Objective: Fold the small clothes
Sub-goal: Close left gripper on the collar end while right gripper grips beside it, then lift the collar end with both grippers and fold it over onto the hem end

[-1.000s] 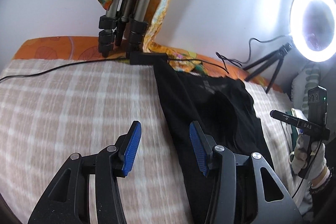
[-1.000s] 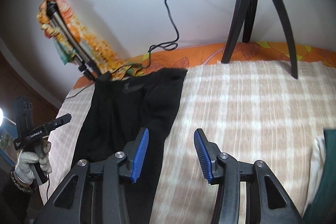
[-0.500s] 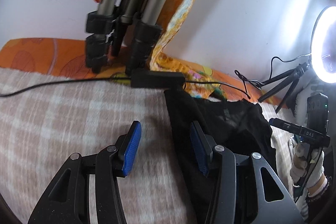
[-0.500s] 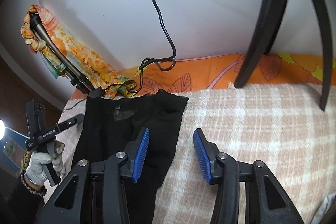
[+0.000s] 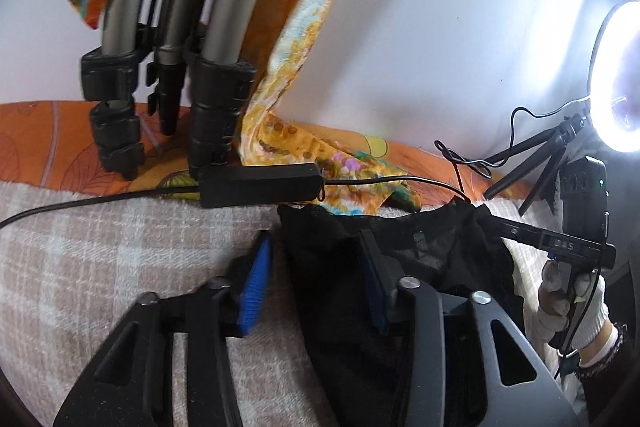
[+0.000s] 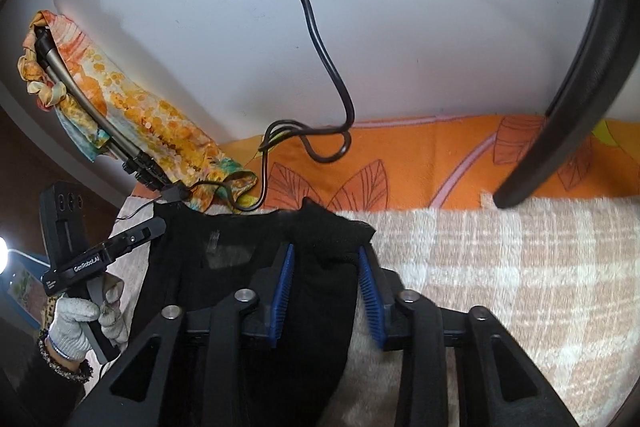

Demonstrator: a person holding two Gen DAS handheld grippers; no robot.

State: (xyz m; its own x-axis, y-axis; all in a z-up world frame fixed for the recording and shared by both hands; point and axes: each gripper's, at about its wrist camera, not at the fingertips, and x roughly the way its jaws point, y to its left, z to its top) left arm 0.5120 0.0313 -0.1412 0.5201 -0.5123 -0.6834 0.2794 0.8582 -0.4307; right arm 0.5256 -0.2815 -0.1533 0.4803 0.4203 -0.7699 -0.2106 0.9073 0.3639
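Note:
A black garment (image 5: 432,259) lies flat on a beige checked blanket (image 5: 100,247), its waistband at the far end near the wall. My left gripper (image 5: 316,287) is open, its blue pads straddling the garment's far left corner. In the right wrist view the garment (image 6: 224,251) spreads to the left. My right gripper (image 6: 326,287) is open with its pads on either side of the garment's far right corner (image 6: 340,231). Each gripper shows in the other's view, held by a gloved hand (image 6: 76,315).
A folded tripod (image 5: 168,67) draped in a colourful scarf stands at the wall behind the garment, with a black box and cable (image 5: 260,183). A lit ring light on a small stand (image 5: 616,75) is at the right. A thick black tripod leg (image 6: 568,95) rests on the orange sheet (image 6: 420,163).
Both grippers have moved forward along the garment toward the wall, from its middle to its far corners. Both stay open.

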